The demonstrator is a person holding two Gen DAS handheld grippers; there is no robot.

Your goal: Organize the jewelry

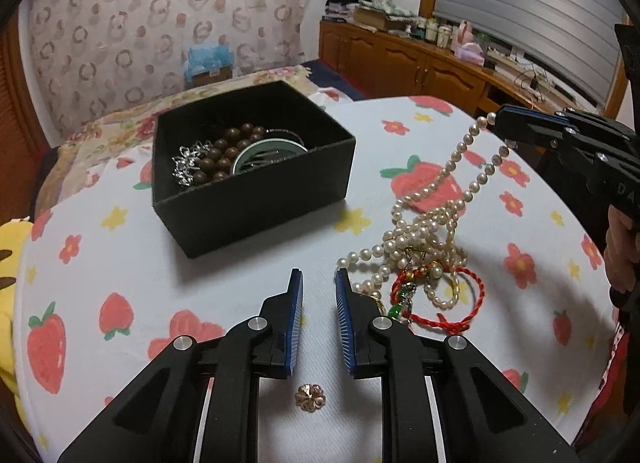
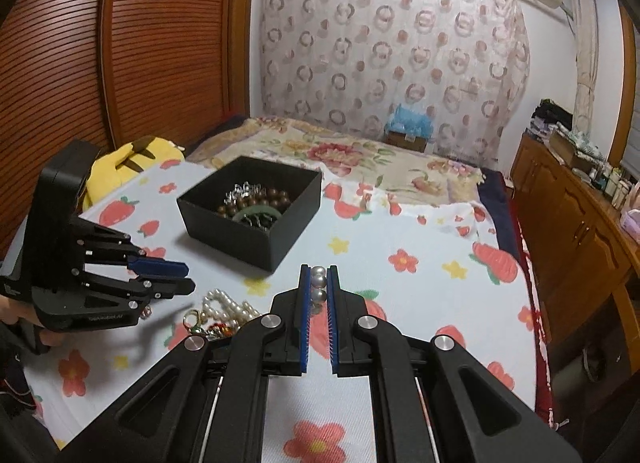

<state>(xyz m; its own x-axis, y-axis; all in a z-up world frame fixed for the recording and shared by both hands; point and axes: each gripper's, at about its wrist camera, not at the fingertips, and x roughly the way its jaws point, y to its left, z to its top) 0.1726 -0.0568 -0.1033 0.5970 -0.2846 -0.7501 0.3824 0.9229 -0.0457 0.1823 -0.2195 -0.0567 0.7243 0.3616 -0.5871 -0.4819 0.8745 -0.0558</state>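
Gripping the pearl necklace (image 2: pixel 319 283), right tongs (image 2: pixel 319 277) hide the flower charm (image 1: pixel 309 395) under gaping left tongs (image 1: pixel 319 277).

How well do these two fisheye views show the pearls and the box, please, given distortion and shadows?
Left wrist: pearl necklace sharp, the black box casts a soft shadow, edges bend. Right wrist: pearls crisp inside the right gripper, the box slightly soft, wardrobe lines curve.
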